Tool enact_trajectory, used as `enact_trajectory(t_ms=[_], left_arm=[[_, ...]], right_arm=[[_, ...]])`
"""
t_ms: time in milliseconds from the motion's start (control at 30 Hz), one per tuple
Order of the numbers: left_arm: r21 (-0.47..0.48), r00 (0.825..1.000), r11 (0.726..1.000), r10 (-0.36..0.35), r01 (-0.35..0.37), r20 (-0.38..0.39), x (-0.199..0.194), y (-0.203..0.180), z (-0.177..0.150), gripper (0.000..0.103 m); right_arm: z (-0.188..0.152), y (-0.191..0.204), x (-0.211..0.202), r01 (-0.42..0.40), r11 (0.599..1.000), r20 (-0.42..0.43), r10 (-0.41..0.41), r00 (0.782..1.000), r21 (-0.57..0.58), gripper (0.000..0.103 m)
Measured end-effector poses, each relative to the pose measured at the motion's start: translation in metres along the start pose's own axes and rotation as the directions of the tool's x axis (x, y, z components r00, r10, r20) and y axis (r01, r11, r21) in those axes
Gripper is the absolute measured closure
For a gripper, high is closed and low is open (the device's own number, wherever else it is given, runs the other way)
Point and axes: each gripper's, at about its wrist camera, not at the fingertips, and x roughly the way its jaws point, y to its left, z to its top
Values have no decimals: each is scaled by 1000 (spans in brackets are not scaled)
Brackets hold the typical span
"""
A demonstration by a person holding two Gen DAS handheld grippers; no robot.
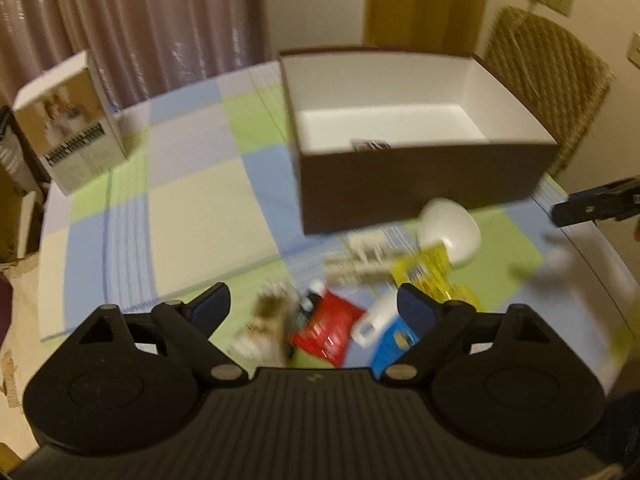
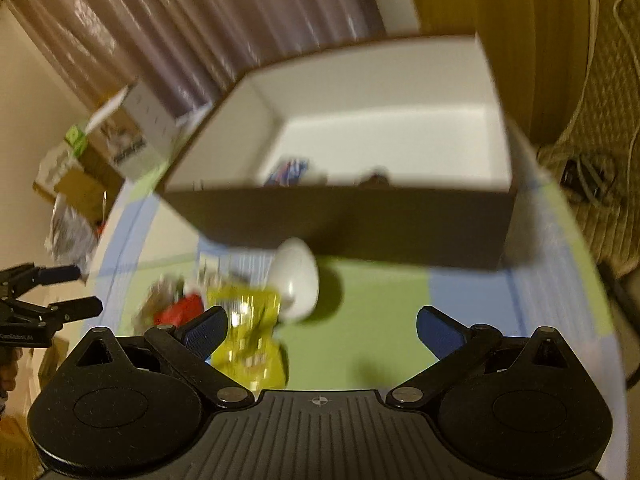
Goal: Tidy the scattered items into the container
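Checked cloth in pale blue, green and cream covers the table (image 1: 192, 216), and both views are smeared by motion blur. At far left a white printed carton (image 1: 68, 128) stands upright on the cloth, well apart from everything else. The left gripper (image 1: 314, 306) tilts down toward the table with its blue-padded jaws spread wide and nothing between them; a heap of scattered items lies on the cloth just beyond its tips. From left to right the heap holds a brownish blurred packet (image 1: 266, 316), a red packet (image 1: 330, 330), a white and blue item (image 1: 384, 328), a yellow packet (image 1: 430, 274) and a white egg-shaped object (image 1: 450, 228), which sits close to the front wall of the container. Labels and exact shapes are too blurred to read. The container, a brown box with a white inside (image 1: 424, 184), stands beyond the heap; small items lie inside it, mostly hidden by its near wall. The right gripper (image 2: 322, 330) also tilts down, jaws wide apart and empty, with the yellow packet just past its left finger and the egg ahead. A woven chair (image 1: 552, 80) stands behind the table at right.
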Motion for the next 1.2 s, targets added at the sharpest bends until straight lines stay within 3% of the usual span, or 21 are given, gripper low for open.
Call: enact_trajectory(t_ms=[133,300,767,867,933,1033,1200], left_arm=[[60,999,998,-23,26,-43,6,-11,-17,23],[62,997,997,-50,54,-64,9,-16,-28,24],[9,997,1000,-4,5,-83,9,14,-34,25],[0,996,1000,-4,4,-89,10,19,-36,25],[-4,996,1000,-6,6,-91,11,23,-37,25],[-9,996,1000,-4,4,-94,12,27,-38,25],[-7,996,1000,-7,6,-93,11,31,-38,25]], right_arm=[[-15,-3,5,0,999,-50,2,999,34,0],[-25,-5,5,8,1000,-55,-6,998,27,0],[-35,38,59,-96,992,-85,89,992,-81,0],[-40,42,72,-105,990,-106,95,990,-93,24],[-45,40,80,-104,991,-122,93,988,-85,24],[-49,37,83,-113,988,-79,105,991,-105,24],[-47,14,88,-257,965,-21,256,966,-58,24]])
